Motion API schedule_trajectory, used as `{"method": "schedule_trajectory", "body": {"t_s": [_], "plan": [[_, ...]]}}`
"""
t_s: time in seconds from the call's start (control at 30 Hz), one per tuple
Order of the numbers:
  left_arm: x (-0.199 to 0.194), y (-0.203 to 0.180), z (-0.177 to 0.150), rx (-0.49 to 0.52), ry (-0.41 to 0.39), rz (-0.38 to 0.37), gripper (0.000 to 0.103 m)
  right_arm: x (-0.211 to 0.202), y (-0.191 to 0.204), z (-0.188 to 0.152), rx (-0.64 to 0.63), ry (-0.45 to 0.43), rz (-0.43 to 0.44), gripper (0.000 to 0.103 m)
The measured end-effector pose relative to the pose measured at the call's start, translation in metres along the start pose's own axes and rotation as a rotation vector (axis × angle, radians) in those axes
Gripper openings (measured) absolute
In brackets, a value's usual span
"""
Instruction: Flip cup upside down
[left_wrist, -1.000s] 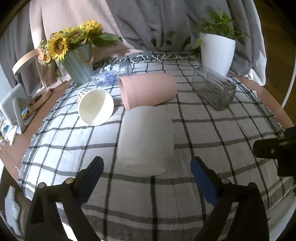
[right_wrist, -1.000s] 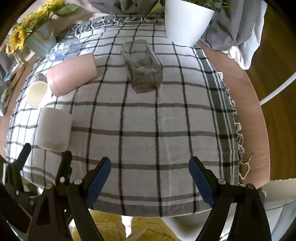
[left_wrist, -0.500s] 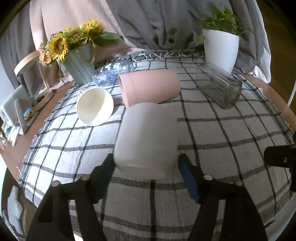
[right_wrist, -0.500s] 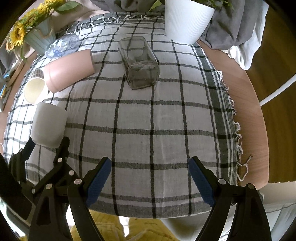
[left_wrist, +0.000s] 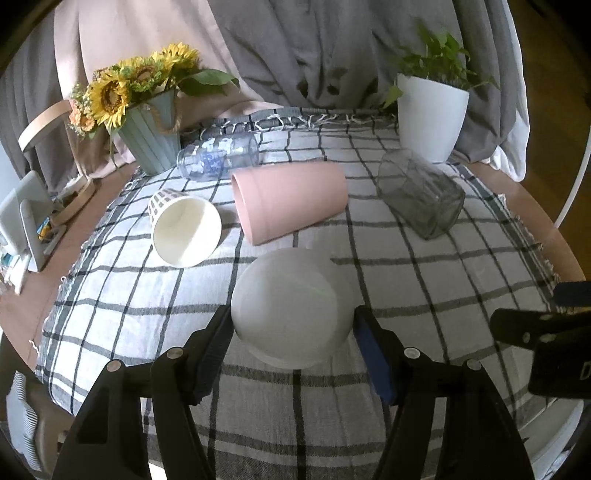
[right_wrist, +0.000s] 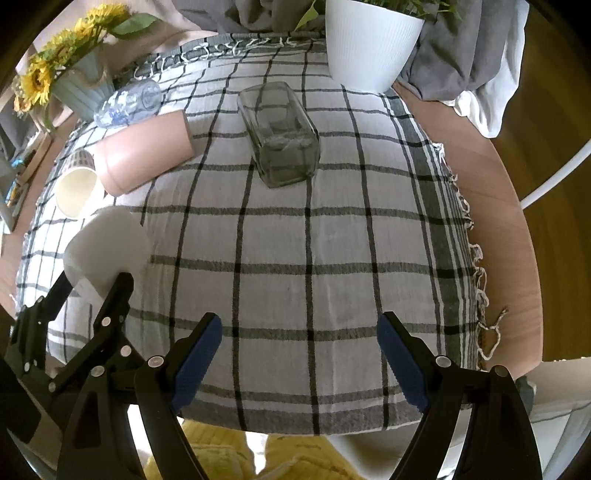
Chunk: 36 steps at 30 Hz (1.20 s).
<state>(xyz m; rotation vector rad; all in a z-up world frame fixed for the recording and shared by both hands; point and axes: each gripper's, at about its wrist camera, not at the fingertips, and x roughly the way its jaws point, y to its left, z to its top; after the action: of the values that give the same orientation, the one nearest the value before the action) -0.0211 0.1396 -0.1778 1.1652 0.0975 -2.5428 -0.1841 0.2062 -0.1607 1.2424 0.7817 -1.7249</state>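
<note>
My left tongs clamp the matte white round cup, base toward me. My right tongs gape wide; only their view shows its tilted side.

The white cup looks matt and smooth, like frosted plastic. The checked tablecloth is woven cloth, its far edge fringed. The square jar is clear glossy glass; the table is smooth wood.
</note>
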Motion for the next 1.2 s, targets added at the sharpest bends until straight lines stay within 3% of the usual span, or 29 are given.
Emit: {"method": "schedule_trajectory", "body": {"t_s": [0.83,0.97,1.03,1.1,1.2], "plan": [[0.000,0.008,-0.010,-0.015,0.085,-0.028,0.066,-0.001,0.000,0.007,0.036,-0.009,0.027,0.086],[-0.014,0.015,-0.003,-0.037,0.065,-0.063,0.093,-0.008,0.002,0.007,0.043,-0.028,0.029,0.086],[-0.024,0.021,0.004,-0.055,0.047,-0.077,0.094,-0.015,0.001,0.008,0.060,-0.045,0.032,0.086],[-0.034,0.026,0.014,-0.062,0.032,-0.070,0.103,-0.023,0.000,0.008,0.079,-0.065,0.035,0.086],[-0.048,0.035,0.028,-0.061,0.012,-0.050,0.103,-0.042,0.000,0.009,0.113,-0.117,0.042,0.086]]}}
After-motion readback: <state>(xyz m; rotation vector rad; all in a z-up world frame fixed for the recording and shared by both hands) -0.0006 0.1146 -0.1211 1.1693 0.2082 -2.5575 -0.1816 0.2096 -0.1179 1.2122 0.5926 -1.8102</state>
